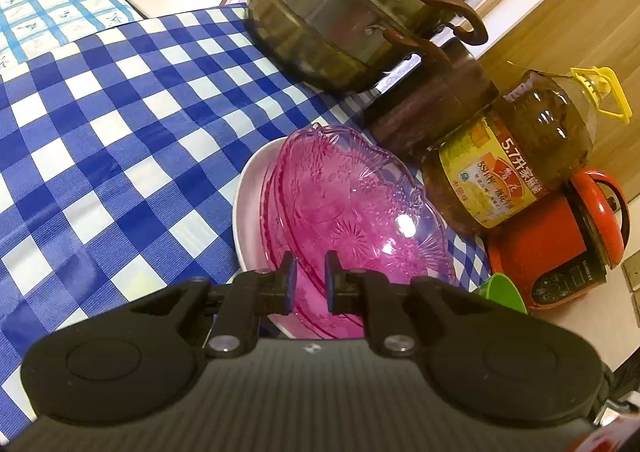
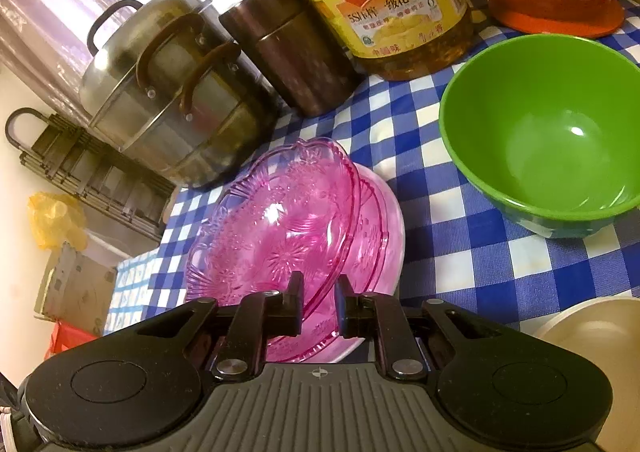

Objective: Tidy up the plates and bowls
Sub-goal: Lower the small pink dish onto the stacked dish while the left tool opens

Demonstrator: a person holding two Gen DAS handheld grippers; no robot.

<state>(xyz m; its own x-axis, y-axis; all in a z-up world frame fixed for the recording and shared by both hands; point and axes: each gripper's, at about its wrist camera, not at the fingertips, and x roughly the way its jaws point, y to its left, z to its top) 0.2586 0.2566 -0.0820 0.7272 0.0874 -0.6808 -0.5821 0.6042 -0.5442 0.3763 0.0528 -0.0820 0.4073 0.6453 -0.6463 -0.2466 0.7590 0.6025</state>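
Gripping opposite rims of the top pink glass dish [image 1: 352, 208]: left gripper [image 1: 310, 280] and right gripper [image 2: 320, 298], both w/ jaws pinched narrow on its edge. Dish sits tilted, nested on more pink dishes inside a white plate [image 1: 250, 212] — stack partly done, top piece not yet seated flat by my read. Green bowl [image 2: 548, 136] just beside the stack, empty, still loose. Beyond the stack: oil bottle [image 2: 384, 0], brown canister [image 2: 292, 48], steel pot [image 1: 352, 8].

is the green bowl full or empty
Empty. The right wrist view looks straight into the green bowl: bare glossy inside, nothing in it. It stands upright on the checked cloth.
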